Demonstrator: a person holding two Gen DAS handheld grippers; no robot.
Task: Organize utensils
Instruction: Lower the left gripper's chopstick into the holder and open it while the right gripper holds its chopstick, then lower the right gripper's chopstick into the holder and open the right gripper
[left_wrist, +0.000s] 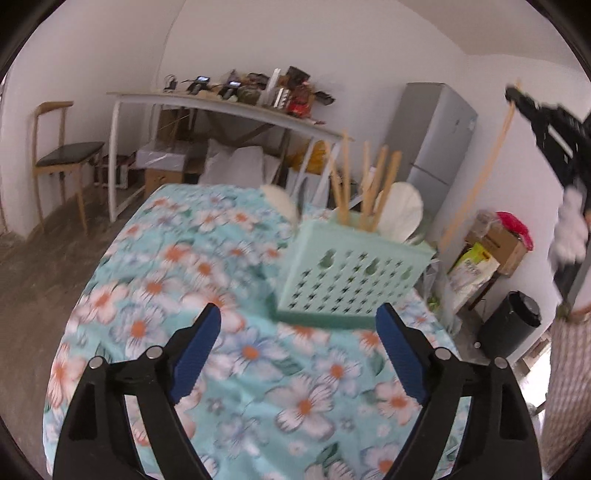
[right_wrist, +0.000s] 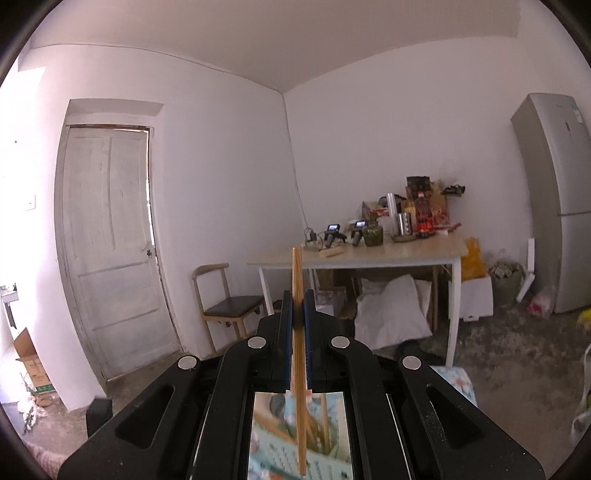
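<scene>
The left wrist view is smeared, so the mint utensil holder (left_wrist: 351, 273) on the flowered tablecloth (left_wrist: 207, 266) reads soft, its chopsticks (left_wrist: 364, 184) and white spoons (left_wrist: 402, 210) blurred. The left gripper (left_wrist: 298, 325) tilts down, jaws wide and empty. The right gripper (right_wrist: 297, 306), level, clamps one chopstick (right_wrist: 298, 332) above the holder.

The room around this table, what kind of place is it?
Probably a lived-in home, a plain dining or kitchen room: a fridge, a floral tablecloth, a cluttered side table and a wooden chair.
</scene>
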